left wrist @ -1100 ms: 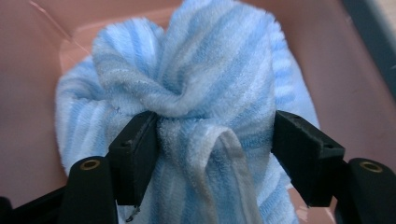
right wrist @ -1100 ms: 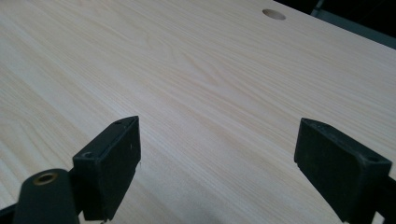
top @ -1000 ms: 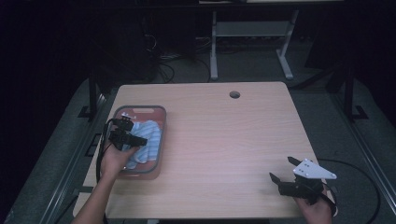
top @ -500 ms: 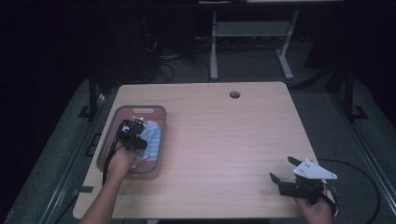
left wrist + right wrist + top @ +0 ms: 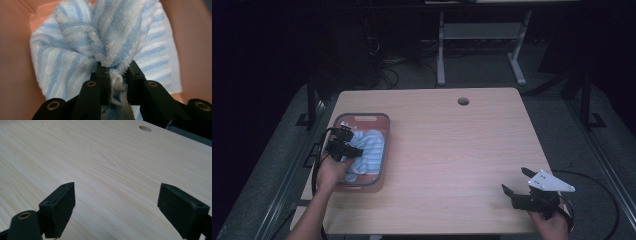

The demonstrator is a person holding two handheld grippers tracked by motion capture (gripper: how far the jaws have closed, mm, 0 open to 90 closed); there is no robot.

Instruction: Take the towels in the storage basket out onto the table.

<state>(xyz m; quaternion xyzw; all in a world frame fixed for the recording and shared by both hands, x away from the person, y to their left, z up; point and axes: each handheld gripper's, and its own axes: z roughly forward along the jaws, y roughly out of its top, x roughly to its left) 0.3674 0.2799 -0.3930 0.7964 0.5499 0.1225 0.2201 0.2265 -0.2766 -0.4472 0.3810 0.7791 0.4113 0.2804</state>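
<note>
So the left gripper is over at about 9 o'clock on the table, sitting down inside a reddish-brown tray with a grey rim. In the left gripper view its two black jaws are pinched tight on a bunched fold of a blue-and-white striped towel; the terry cloth puckers up right where the jaws meet, and a little wad of it pokes down between them. The rest of the towel spreads out toward 12 o'clock in that view, with the tray's reddish walls on both sides. From the high view the towel lies mostly in the middle and near half of the tray, and the far end of the tray floor is bare, toward 12 o'clock. The person's left hand wraps the gripper from the 6 o'clock side, and a black cable loops off the tray's left edge.

The right gripper is way off at about 4 to 5 o'clock, near the table's front right corner, well apart from the tray. Its jaws stand wide, nothing between them, just bare light wood in the right gripper view. The grey three-cornered plate sits on top of it. A round hole in the tabletop is up around 12 o'clock.
</note>
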